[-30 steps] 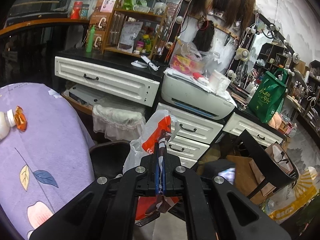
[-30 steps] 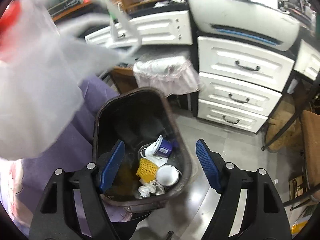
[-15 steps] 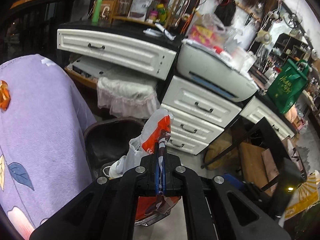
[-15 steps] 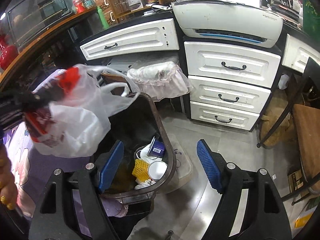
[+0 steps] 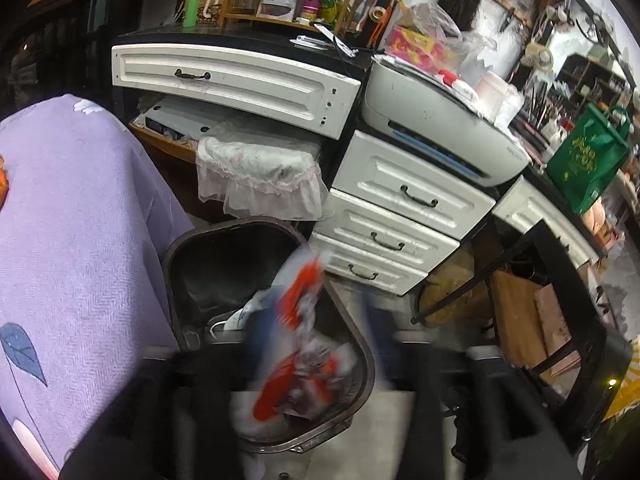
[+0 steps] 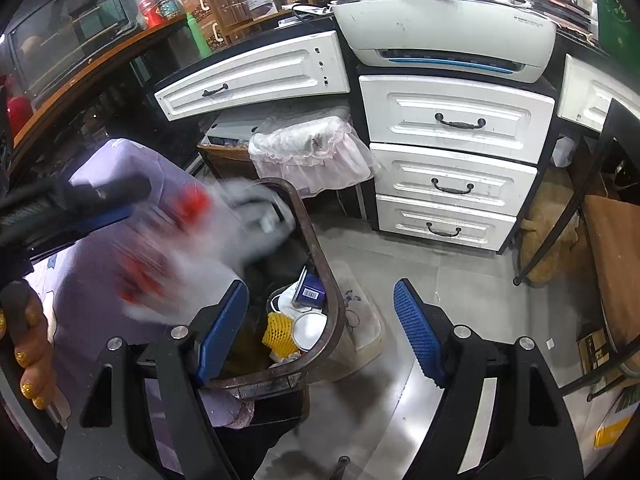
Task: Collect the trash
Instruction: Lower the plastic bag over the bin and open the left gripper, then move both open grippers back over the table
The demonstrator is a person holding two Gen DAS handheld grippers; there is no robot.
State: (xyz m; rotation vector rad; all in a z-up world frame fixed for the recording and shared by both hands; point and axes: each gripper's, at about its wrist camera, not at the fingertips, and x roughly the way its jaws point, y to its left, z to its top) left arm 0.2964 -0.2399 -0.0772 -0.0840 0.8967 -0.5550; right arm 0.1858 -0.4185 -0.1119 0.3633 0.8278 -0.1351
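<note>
Crinkled translucent plastic bag (image 5: 298, 344) with orange-red print, motion-blurred, over a dark rounded bin (image 5: 362, 354). Left gripper (image 5: 316, 344) blurred, its grip indeterminable; right gripper (image 6: 320, 332) spread wide, empty, blue ribbed pads (image 6: 418, 334).

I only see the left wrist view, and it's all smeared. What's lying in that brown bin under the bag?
Observer: The right wrist view shows a yellow foam net at the bottom of the bin.
Operator: Anything else?
Observer: A blue box with a barcode leans just behind it.
Operator: Is the other pair of tongs holding anything?
Observer: No, the right tongs are open and empty, above the bin's near end.
</note>
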